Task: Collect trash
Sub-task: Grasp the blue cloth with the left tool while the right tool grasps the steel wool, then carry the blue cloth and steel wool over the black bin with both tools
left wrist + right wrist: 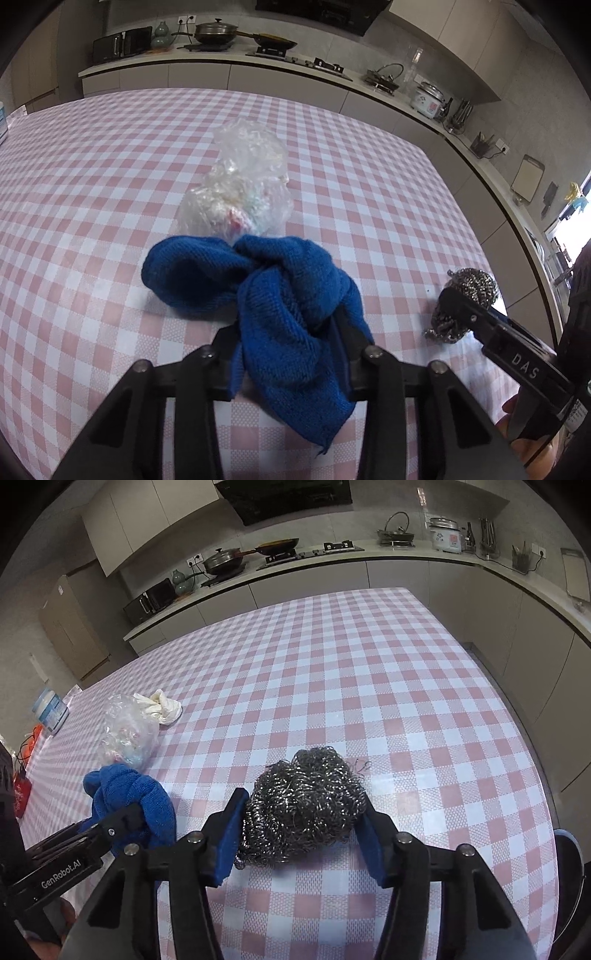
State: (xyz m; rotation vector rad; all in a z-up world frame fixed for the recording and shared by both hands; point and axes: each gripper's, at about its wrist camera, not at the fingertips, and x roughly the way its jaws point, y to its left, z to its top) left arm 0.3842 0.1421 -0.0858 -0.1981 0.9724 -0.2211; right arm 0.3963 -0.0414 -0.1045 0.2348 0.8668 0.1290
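Observation:
A crumpled blue cloth point(288, 295) lies on the pink-and-white checked table point(369, 184). My left gripper point(284, 325) is shut on its near folds; the cloth point(129, 794) bunches around the fingers of the left gripper point(129, 819) in the right wrist view too. A ball of steel wool point(306, 797) sits on the table between the blue pads of my right gripper point(304, 805), and both pads press its sides. The steel wool point(469, 291) shows at the right under the right gripper point(454, 299). A clear plastic bag point(240, 184) with scraps inside lies just beyond the cloth.
A white crumpled wad point(162, 707) lies behind the plastic bag point(125, 731). A white tub with a blue label point(51, 709) and a red bag point(20, 794) sit at the table's left edge. A dark round rim point(569, 867) shows below the right edge. Kitchen counter point(332, 557) runs behind.

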